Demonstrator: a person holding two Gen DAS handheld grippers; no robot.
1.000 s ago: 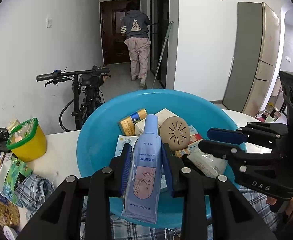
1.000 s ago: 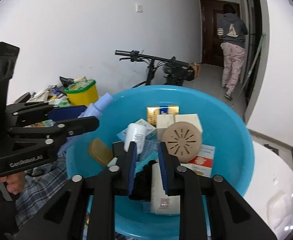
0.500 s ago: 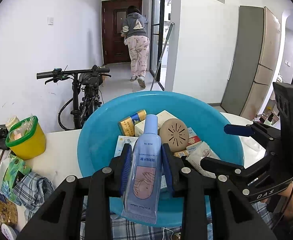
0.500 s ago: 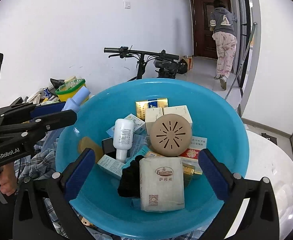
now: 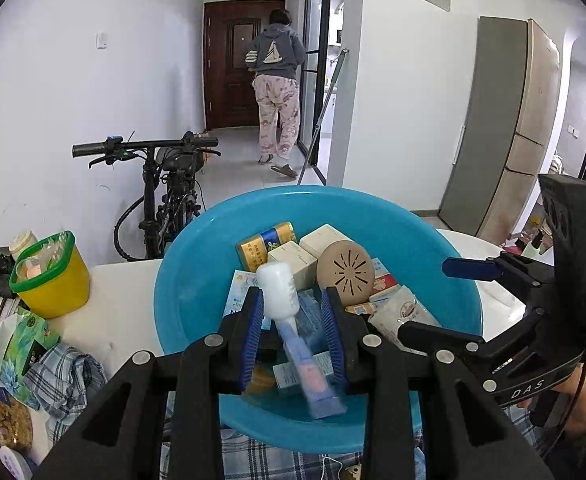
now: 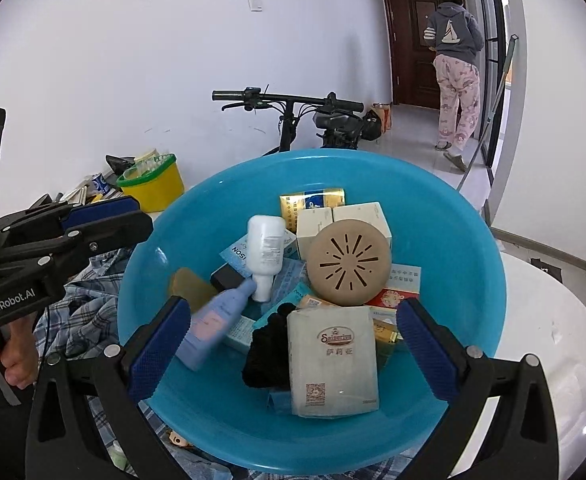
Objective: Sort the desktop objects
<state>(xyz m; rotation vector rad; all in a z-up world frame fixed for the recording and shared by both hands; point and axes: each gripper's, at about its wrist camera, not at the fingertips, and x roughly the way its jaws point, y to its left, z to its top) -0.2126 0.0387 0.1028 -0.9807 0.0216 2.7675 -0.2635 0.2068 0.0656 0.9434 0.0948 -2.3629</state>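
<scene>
My left tool [image 5: 293, 336] is parted. The lavender tube [image 6: 213, 322] lies loose in the blue basin [image 6: 453, 216], near-left, cap pointing far-right toward the white bottle [image 6: 267, 252]. My right tool [image 6: 293, 354] gapes wide and empty. Left is nearer the tube.

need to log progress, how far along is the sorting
Done: the basin already holds boxes, a bottle, a round disc and the tube, which looks blurred and loose. In hand: nothing; the left gripper and right gripper are both open. Left: probably the packets beside the yellow tub.
</scene>
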